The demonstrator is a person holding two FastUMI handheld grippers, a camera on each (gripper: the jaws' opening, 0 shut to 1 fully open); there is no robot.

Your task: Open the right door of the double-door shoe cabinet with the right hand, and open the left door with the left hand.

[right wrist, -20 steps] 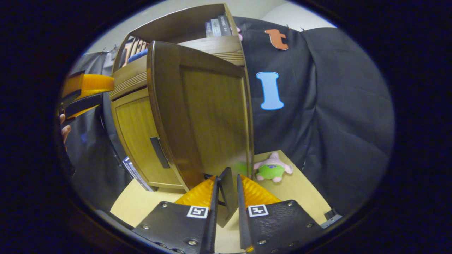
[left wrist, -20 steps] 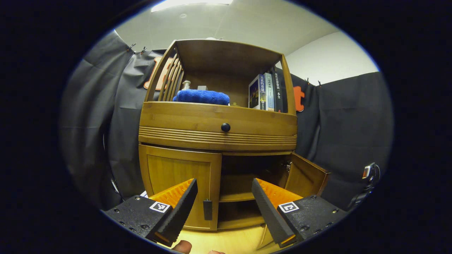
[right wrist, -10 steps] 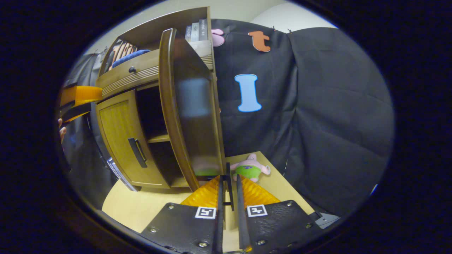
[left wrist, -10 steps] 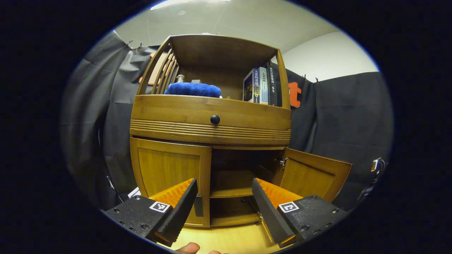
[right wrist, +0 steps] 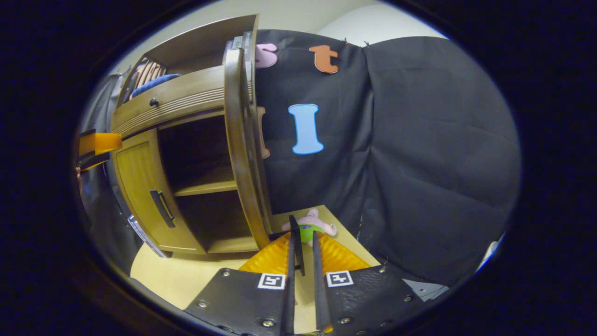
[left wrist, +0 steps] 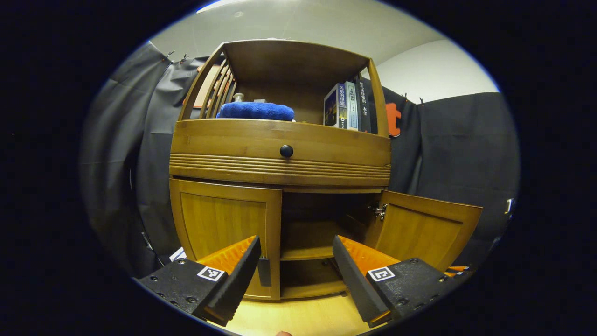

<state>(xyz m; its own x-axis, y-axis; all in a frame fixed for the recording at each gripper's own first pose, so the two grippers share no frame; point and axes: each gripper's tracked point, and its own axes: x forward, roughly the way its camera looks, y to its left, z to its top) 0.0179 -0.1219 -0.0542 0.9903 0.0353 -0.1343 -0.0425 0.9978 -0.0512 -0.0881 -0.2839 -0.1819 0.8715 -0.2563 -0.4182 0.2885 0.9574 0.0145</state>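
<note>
Left gripper view: the shoe cabinet (left wrist: 280,172) stands directly ahead on the pale floor, a rigid wooden piece. Its left door (left wrist: 226,233) is closed flush in the frame; its right door (left wrist: 426,231) stands swung well out on its hinge, exposing the dark interior and shelf (left wrist: 305,252). The left gripper (left wrist: 295,273) hangs in front of the cabinet's lower section with its fingers spread wide and nothing between them. The left door handle (left wrist: 264,272), a slim dark upright bar near the door's inner edge, sits just beside the left finger and appears farther off than the fingertips; no contact is seen. Judgement: the door is a stiff, light panel that should swing freely on hinges, and the bar handle is the proper place to grip, being narrow enough for the open jaws. Right gripper view: the right door (right wrist: 245,144) is seen edge-on, rising from just ahead of the right gripper (right wrist: 302,247). The fingers are drawn close together on the right door handle (right wrist: 295,245), a thin dark bar standing between them; both appear to press on it. The left door handle (right wrist: 162,208) shows on the closed door beyond the open compartment. A small plush toy (right wrist: 310,227) lies on the floor just past the fingertips, near the door's sweep. Judgement: the right door looks essentially open; the left door is not yet taken.
</note>
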